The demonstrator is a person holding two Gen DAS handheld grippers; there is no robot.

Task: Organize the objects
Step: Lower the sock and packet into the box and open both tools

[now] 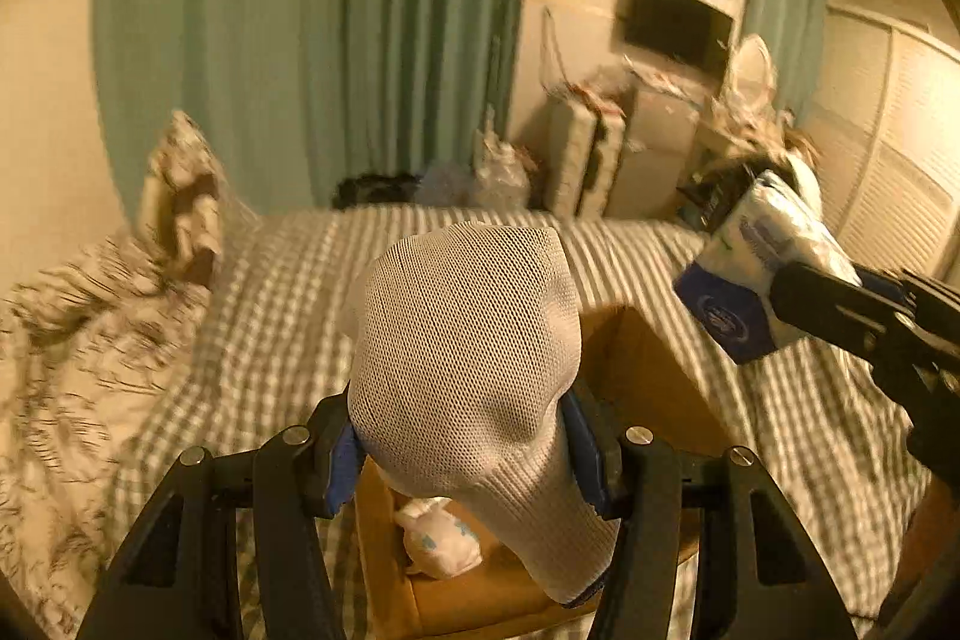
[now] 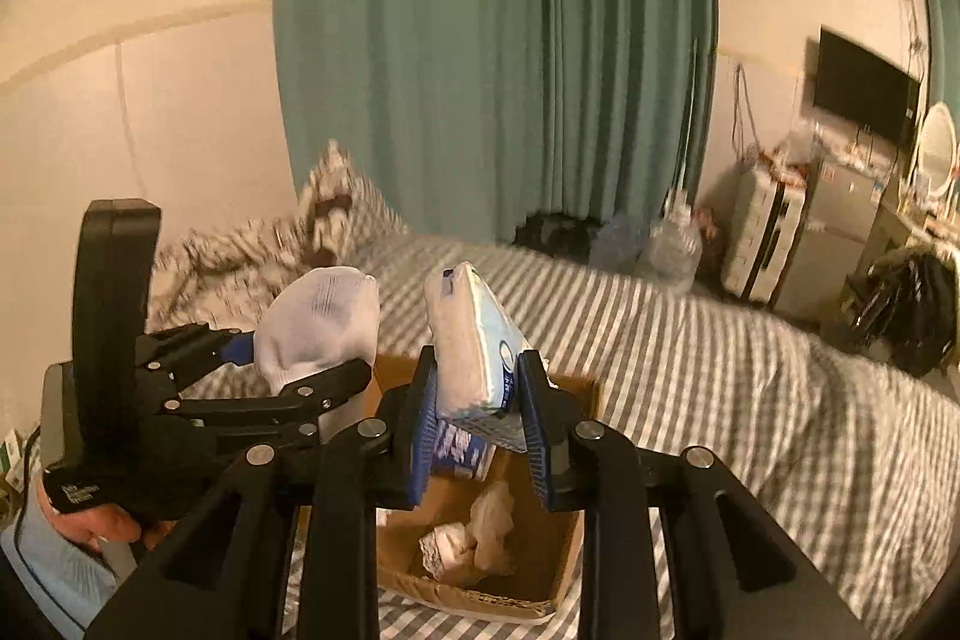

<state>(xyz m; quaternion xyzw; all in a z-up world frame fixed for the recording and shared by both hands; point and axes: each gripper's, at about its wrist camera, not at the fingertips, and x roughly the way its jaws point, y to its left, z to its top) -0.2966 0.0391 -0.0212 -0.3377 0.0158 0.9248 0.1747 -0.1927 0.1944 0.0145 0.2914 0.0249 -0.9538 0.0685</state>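
My left gripper (image 1: 465, 451) is shut on a white mesh sock (image 1: 462, 340) and holds it above an open cardboard box (image 1: 648, 358) on the bed; the sock also shows in the right wrist view (image 2: 318, 322). My right gripper (image 2: 477, 430) is shut on a white and blue tissue pack (image 2: 474, 346) above the same box (image 2: 540, 538); the pack appears at the right of the left wrist view (image 1: 762, 268). Small white items (image 2: 474, 538) lie inside the box.
The box sits on a grey checked bedsheet (image 2: 690, 364). A patterned duvet and pillow (image 1: 90, 340) lie at the left. Green curtains (image 2: 492, 40), a suitcase (image 2: 762, 244), a wall TV (image 2: 864, 82) and clutter stand beyond the bed.
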